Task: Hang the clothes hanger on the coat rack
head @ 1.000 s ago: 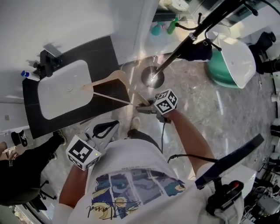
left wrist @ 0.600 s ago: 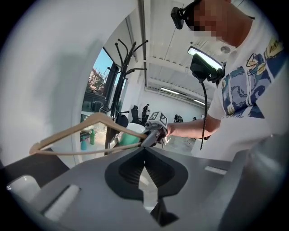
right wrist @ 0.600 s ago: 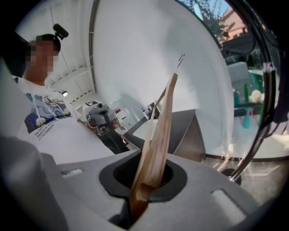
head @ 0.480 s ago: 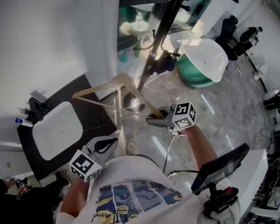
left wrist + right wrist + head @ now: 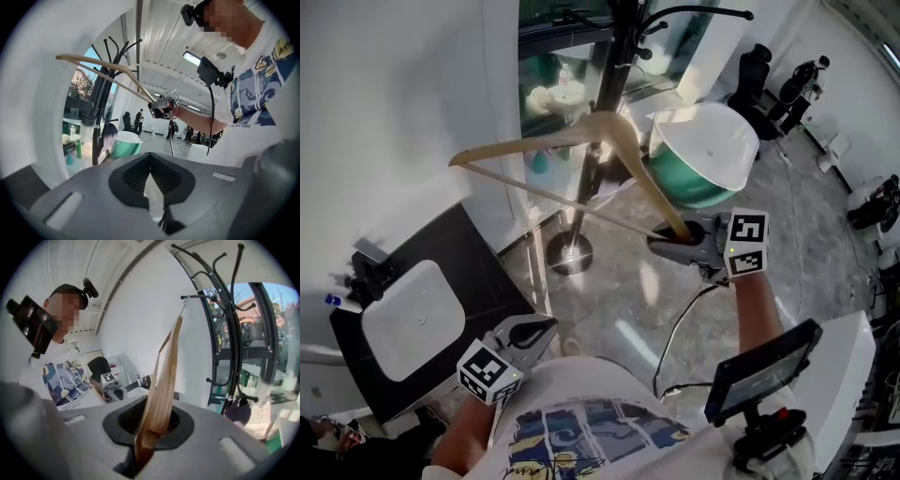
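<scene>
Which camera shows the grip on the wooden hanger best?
The right gripper view: one end of the hanger sits pinched in the jaws of the right gripper. The head view shows the whole hanger, held by one arm tip near the coat rack. The left gripper view shows it small and far off.

The head camera looked steeply down past the person's shirt [image 5: 591,431] to the floor [image 5: 628,300]. The camera on the left gripper [image 5: 534,330] looked along its jaws, across at the right gripper [image 5: 670,246], which was well apart from it. The right gripper's camera faced along the clothes hanger [image 5: 525,139], very close to it. All three views shared the hanger and the coat rack [image 5: 584,202].
</scene>
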Demonstrator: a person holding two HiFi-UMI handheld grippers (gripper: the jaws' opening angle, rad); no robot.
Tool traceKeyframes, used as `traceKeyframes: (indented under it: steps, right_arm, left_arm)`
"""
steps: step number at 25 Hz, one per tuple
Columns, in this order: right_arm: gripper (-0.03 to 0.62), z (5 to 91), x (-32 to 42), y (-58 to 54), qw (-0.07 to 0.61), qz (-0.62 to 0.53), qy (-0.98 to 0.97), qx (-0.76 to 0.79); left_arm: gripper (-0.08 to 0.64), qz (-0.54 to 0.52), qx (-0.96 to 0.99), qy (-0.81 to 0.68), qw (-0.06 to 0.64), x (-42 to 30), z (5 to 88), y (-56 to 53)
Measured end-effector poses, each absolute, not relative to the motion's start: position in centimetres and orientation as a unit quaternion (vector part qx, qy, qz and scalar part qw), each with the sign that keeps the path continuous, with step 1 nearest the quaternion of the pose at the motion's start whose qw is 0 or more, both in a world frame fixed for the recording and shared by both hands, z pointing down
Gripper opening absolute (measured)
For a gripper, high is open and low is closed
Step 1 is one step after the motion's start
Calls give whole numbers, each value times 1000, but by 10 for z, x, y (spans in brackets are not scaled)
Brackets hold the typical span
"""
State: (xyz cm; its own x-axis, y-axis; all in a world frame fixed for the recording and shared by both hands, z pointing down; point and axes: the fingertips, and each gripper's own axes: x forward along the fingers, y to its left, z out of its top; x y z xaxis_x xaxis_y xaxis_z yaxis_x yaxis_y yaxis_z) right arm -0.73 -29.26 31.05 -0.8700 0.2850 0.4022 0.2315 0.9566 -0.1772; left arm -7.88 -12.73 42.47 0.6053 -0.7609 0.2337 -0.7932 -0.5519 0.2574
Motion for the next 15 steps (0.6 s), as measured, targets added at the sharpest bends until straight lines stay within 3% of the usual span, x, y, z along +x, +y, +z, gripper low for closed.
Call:
traceKeyframes:
  steps: [6,15]
  right_arm:
    - [32,266,4,-341,211,23,-971,-111]
    - [32,299,7,-412,246,45,-962,-106]
  left_arm:
    - [3,42,879,-446,166,-73,421,-139]
    - [3,38,859,-481,169,-77,424,-159]
